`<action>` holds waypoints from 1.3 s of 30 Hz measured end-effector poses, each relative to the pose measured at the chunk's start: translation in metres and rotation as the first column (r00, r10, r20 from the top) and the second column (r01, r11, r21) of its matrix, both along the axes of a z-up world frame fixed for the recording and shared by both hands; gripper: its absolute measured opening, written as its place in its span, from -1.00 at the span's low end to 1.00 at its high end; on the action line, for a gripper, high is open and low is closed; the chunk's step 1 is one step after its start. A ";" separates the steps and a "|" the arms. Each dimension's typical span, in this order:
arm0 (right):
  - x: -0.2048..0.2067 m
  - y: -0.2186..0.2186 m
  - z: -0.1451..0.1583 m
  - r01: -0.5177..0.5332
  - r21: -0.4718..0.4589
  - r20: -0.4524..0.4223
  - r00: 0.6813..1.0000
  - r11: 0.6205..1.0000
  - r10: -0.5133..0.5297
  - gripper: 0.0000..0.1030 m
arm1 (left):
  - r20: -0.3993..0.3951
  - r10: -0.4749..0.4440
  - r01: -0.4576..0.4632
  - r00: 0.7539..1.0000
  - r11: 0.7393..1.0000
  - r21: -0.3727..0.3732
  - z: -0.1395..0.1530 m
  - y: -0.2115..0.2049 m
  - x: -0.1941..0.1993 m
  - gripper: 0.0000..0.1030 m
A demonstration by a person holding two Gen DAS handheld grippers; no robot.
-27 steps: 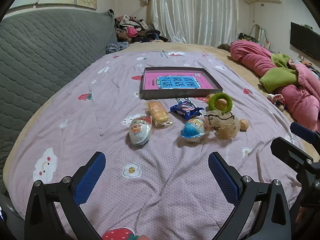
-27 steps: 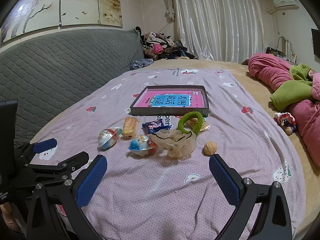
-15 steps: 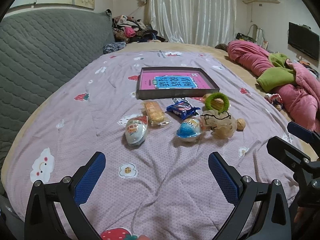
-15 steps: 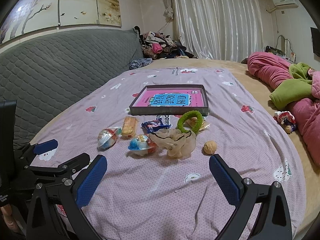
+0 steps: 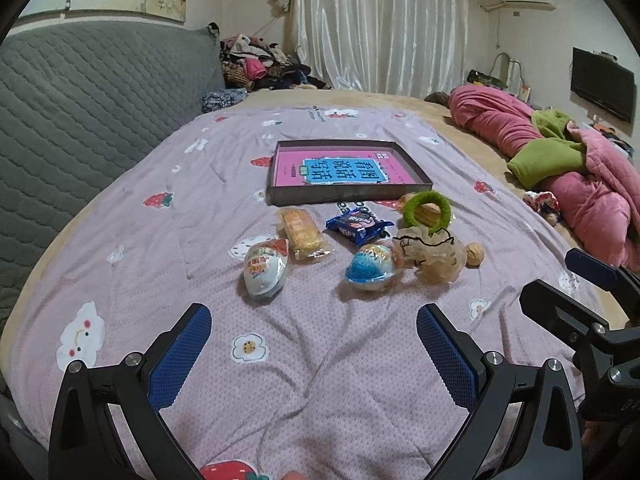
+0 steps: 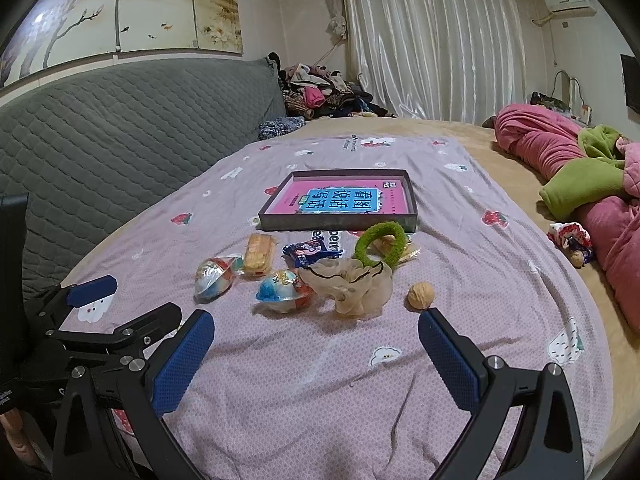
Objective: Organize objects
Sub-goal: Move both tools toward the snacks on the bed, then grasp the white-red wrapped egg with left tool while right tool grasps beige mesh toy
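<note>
Small items lie in a cluster on the lilac bedspread: two egg-shaped toys [image 5: 265,271] [image 5: 372,267], a biscuit pack [image 5: 302,233], a blue snack packet [image 5: 357,225], a green ring [image 5: 426,209], a beige scrunchie [image 5: 434,254] and a walnut [image 5: 475,253]. A shallow dark box [image 5: 347,171] with a pink book in it lies behind them. My left gripper [image 5: 314,354] is open and empty, short of the cluster. My right gripper [image 6: 316,354] is open and empty, with the walnut [image 6: 421,296] just beyond its right finger.
A grey quilted headboard [image 6: 120,128] runs along the left. Pink and green bedding [image 6: 580,176] is piled at the right, with a small toy [image 6: 572,240] beside it. Clothes [image 6: 320,96] are heaped at the far end by the curtains.
Both grippers have drifted slightly; the cluster and box sit a little differently in the left wrist view. Nothing was grasped or moved on the bed.
</note>
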State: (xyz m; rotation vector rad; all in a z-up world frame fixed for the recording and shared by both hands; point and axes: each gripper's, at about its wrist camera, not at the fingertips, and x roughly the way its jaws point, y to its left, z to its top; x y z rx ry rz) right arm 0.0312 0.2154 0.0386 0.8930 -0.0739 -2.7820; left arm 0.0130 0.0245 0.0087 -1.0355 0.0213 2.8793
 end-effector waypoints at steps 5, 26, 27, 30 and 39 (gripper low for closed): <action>-0.002 0.001 -0.001 0.005 0.003 -0.001 1.000 1.000 -0.005 1.00 | 0.001 0.009 -0.009 1.000 1.000 0.001 -0.001 0.000 -0.004 0.99; -0.030 -0.006 -0.004 -0.022 0.023 0.008 1.000 0.999 0.022 1.00 | 0.044 0.032 -0.033 0.999 0.999 0.020 -0.017 -0.018 -0.036 0.99; -0.032 -0.007 -0.006 -0.024 0.021 0.011 1.000 0.999 0.024 1.00 | 0.050 0.034 -0.035 0.998 0.999 0.019 -0.019 -0.019 -0.038 0.99; -0.038 -0.011 -0.010 -0.031 0.025 0.021 0.999 0.999 0.030 1.00 | 0.066 0.041 -0.042 0.997 0.999 0.014 -0.025 -0.021 -0.044 0.99; -0.063 -0.013 -0.031 -0.031 0.067 0.079 0.997 0.997 0.025 1.00 | 0.115 0.034 -0.033 0.993 0.999 -0.009 -0.047 -0.024 -0.074 0.99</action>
